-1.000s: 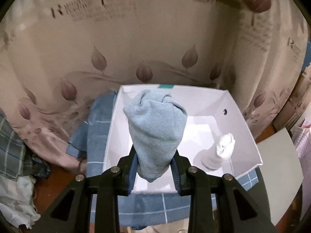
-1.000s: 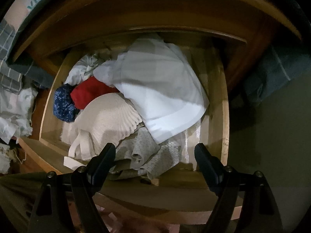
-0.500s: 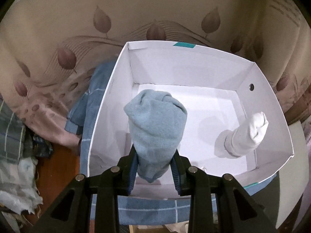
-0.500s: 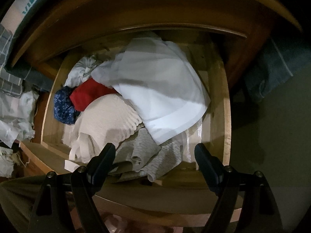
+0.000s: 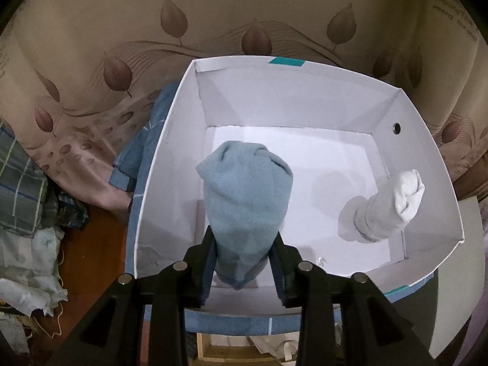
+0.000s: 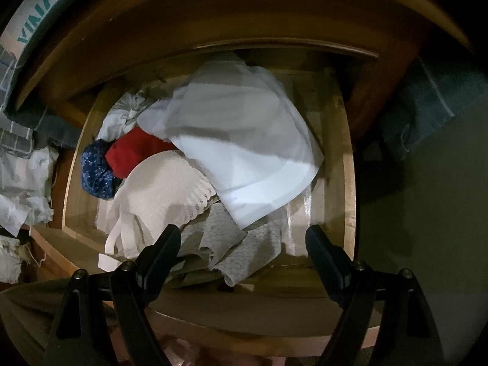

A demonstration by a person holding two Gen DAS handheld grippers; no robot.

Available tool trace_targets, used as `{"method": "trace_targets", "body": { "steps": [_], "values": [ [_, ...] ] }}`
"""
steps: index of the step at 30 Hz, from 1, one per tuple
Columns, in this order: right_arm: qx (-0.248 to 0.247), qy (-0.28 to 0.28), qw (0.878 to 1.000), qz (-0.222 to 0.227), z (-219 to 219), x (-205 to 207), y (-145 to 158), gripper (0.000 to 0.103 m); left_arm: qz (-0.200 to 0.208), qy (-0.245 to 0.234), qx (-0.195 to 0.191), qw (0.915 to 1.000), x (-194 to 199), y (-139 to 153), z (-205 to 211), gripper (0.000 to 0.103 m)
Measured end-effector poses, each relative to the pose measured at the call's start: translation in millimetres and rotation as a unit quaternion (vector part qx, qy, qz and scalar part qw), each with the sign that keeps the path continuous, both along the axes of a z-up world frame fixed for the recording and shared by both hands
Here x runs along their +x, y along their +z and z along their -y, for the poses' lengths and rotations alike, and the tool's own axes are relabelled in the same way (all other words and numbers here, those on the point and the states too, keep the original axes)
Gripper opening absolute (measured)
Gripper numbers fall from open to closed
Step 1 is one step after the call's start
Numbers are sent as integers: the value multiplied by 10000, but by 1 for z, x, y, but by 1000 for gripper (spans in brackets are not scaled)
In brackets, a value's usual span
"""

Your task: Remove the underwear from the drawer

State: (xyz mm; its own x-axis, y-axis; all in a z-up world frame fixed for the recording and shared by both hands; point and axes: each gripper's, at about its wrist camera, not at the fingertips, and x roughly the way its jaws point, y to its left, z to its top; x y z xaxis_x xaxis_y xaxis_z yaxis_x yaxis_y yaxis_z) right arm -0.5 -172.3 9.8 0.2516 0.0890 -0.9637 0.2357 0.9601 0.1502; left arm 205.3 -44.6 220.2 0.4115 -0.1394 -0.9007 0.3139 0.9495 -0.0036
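In the left wrist view a rolled light blue piece of underwear [image 5: 244, 189] hangs over the open white box [image 5: 170, 140], near its front left part. My left gripper [image 5: 244, 238] holds the roll by its lower end; its jaws are opening, with the pads still against the cloth. A rolled white piece [image 5: 384, 210] stands inside the box at the right. In the right wrist view my right gripper [image 6: 242, 231] hovers open above the wooden drawer [image 6: 347, 164], with nothing between its fingers. The drawer holds white cloth [image 6: 244, 143], a red piece [image 6: 134, 152], a dark blue patterned piece [image 6: 94, 174] and cream knit [image 6: 161, 189].
The box sits on blue checked fabric [image 5: 143, 158] against a beige leaf-patterned cover [image 5: 244, 15]. Crumpled cloths [image 5: 24, 238] lie at the left on a wooden surface. Grey patterned fabric [image 6: 238, 244] lies at the drawer's front under the right gripper.
My left gripper has sunk toward the white box with the blue roll, so the box looks larger and nearer. The right gripper has stayed in place, open, over the drawer.
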Motion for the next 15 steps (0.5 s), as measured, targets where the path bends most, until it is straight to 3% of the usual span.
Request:
{"method": "trace_targets", "body": {
  "steps": [5,10,15],
  "values": [
    [76,-32,10000,-27,1,1,0,82,252,-47,-76,9996,-2,6,-1,37],
    [68,-57,10000,7,2,0,1,82,566,-224,-348,9975,-11,28,-3,53],
    [147,-158,9997,65,8,-1,3,82,602,-272,-537,9964,-30,45,-14,54]
  ]
}}
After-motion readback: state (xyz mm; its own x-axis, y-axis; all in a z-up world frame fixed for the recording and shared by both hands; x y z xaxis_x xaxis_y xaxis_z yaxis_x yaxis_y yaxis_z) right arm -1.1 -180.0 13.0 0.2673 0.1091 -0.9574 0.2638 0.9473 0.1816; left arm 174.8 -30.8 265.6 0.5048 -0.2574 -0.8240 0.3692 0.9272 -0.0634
